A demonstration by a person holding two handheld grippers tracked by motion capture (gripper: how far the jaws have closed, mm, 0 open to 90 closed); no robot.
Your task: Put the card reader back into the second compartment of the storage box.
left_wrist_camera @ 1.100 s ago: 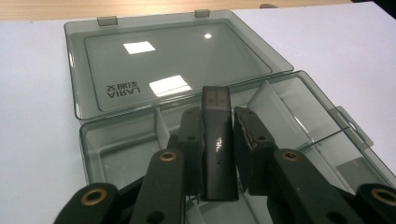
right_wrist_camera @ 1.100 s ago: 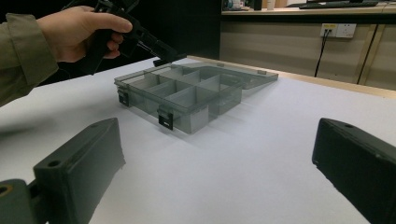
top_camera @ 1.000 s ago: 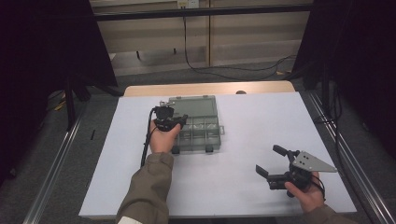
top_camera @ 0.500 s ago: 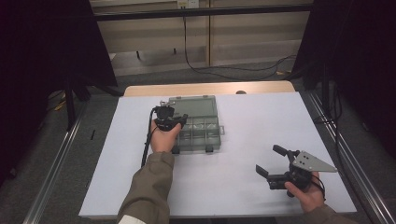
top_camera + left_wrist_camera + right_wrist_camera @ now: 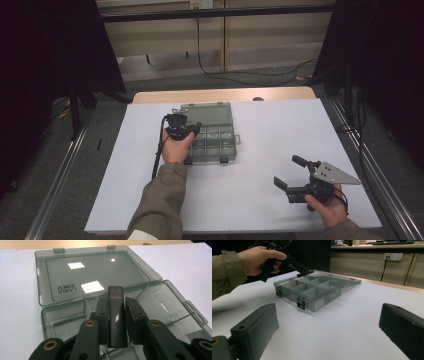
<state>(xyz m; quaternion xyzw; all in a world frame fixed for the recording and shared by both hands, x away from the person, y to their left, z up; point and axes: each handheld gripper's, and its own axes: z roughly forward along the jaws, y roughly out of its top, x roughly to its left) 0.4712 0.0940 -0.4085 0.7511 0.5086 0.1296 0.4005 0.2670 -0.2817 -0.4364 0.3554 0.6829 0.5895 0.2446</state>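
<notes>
while my left gripper [image 5: 116, 315] hangs over the near compartments of the organiser box [image 5: 210, 135], its black jaws are clamped on a small black stick [image 5: 116, 317], a flat rectangular piece with a squared-off tip and a glossy face. the box is smoky translucent plastic, hard and shiny, split by thin divider walls into rectangular compartments, with two dark latches on its front edge. its lid [image 5: 95, 275] lies folded flat on the white table [image 5: 280, 130] behind the tray, catching two bright window-shaped reflections. raised lettering on the lid reads "AIRAJ" upside down from my side, with a few characters next to it that i cannot make out; the pale print on the stick is too blurred to read.

in the high view the box sits left of the table's middle, toward the far edge, with my left hand [image 5: 175, 147] at its left front corner. my right gripper [image 5: 292, 175] rests well apart from it, near the right front of the table, jaws spread wide with nothing between them, a grey three-cornered plate on top. against the frames from a second ago, i see no change: both hands and the box sit where they were.
</notes>
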